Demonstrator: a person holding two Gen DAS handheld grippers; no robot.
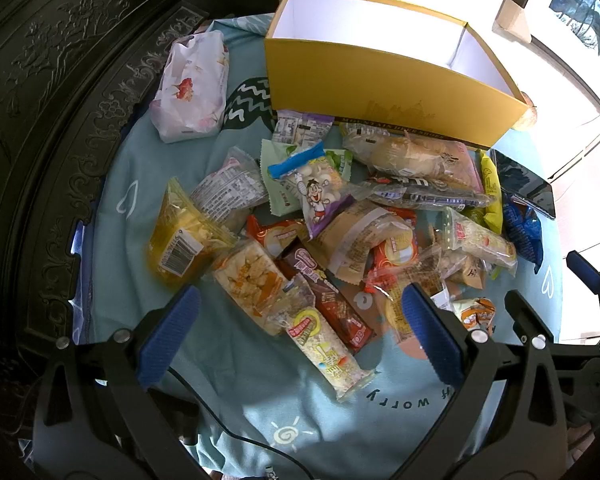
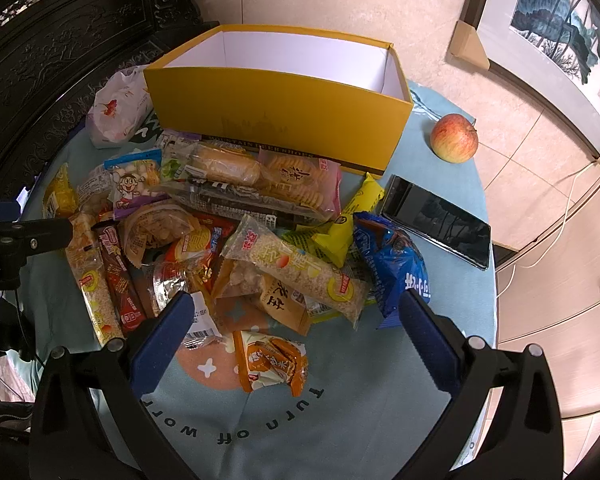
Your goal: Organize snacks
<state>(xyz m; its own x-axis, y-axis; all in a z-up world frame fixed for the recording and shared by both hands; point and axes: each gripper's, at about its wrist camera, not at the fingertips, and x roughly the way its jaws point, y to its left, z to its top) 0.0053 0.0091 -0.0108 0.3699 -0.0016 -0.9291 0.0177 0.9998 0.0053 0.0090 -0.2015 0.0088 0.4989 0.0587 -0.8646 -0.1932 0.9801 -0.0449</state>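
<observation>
A pile of wrapped snacks (image 1: 340,216) lies on a round table with a light blue cloth (image 1: 236,380); the pile also shows in the right wrist view (image 2: 228,232). Behind it stands an open yellow box (image 1: 380,92) with a white inside, also in the right wrist view (image 2: 276,120); what its inside holds is not visible. My left gripper (image 1: 300,332) is open above the near snacks, over a rice-cracker pack (image 1: 332,356). My right gripper (image 2: 296,328) is open above an orange-and-white snack packet (image 2: 272,364). Neither holds anything.
A white floral bag (image 1: 192,84) lies at the back left. A black phone (image 2: 440,220) and a red apple (image 2: 455,137) lie at the right. A dark carved cabinet (image 1: 40,100) stands at the left. A framed picture (image 2: 560,40) leans on the floor.
</observation>
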